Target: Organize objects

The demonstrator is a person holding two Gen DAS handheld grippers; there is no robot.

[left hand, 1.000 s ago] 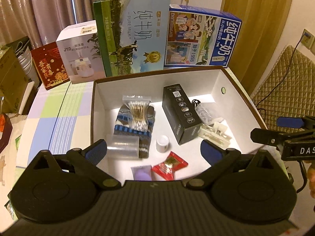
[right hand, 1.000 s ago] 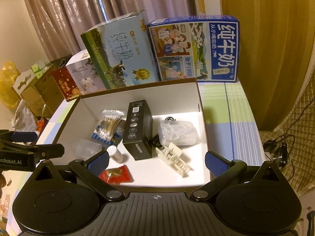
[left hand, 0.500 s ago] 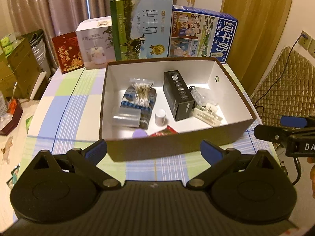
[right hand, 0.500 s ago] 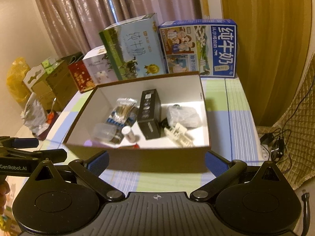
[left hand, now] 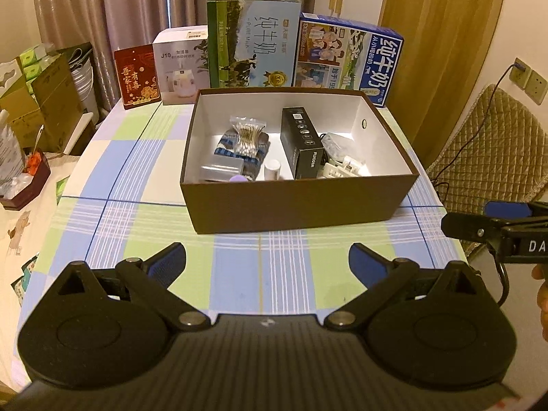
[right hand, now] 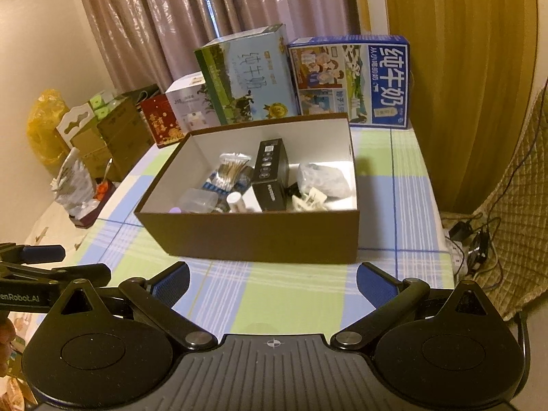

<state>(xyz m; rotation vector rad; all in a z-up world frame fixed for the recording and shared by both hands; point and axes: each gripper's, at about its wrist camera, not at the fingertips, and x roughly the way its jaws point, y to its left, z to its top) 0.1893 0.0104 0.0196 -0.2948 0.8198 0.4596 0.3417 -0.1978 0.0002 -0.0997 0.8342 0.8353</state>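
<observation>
Both claws have backed off the box (left hand: 294,205), spread wide, empty

mauve curtains (left hand: 102,17) behind a checked tablecloth (left hand: 144,226); quilted chair (left hand: 496,144) beside it, warm light.

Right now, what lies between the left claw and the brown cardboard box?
Only bare checked tablecloth separates the open left claw from the brown cardboard box; nothing rests on that stretch, as the left wrist view shows.

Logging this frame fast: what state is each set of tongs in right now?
Left tongs: open, holding nothing, short of the brown box.
Right tongs: open, holding nothing.
</observation>
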